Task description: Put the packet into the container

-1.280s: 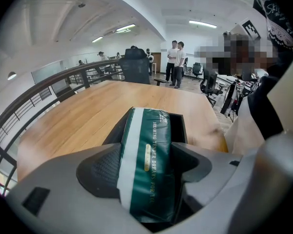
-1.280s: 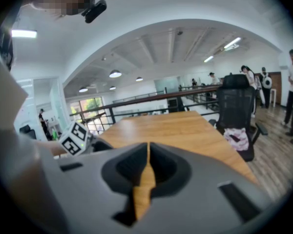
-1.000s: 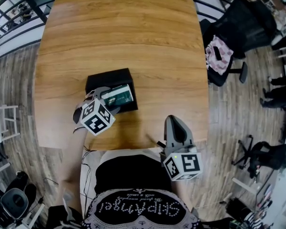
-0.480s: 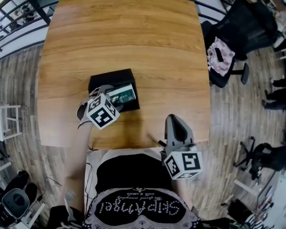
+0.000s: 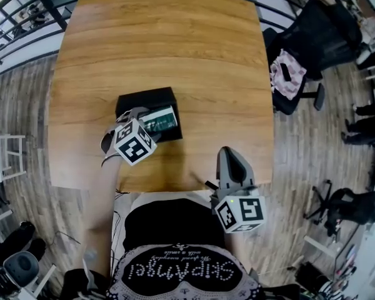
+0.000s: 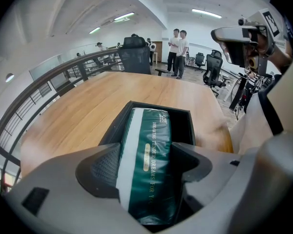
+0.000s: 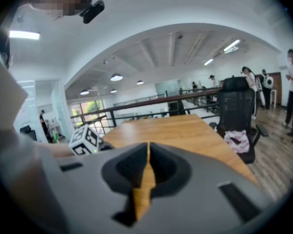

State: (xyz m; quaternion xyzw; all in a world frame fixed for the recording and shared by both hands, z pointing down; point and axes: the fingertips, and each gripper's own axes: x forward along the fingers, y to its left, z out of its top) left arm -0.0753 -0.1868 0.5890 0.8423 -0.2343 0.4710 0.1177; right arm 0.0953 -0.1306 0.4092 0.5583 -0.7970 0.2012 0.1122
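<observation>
A green packet with a white stripe (image 6: 149,165) sits between the pads of my left gripper (image 6: 147,177), which is shut on it. The packet's far end reaches down into the open black container (image 6: 185,123). In the head view the container (image 5: 137,100) stands on the wooden table (image 5: 175,36) at front left, the packet (image 5: 160,119) lies along its right side, and the left gripper (image 5: 137,122) is at its near edge. My right gripper (image 5: 230,161) hovers over the table's front edge, shut and empty. Its jaws meet at a thin slit (image 7: 147,155).
A black office chair with a pink cloth (image 5: 286,72) stands off the table's right side. A railing (image 5: 25,17) runs past the far left corner. The table's front edge is close to the person's body.
The left gripper with the packet has shifted slightly up and right, further over the container. The right gripper has stayed in place.
</observation>
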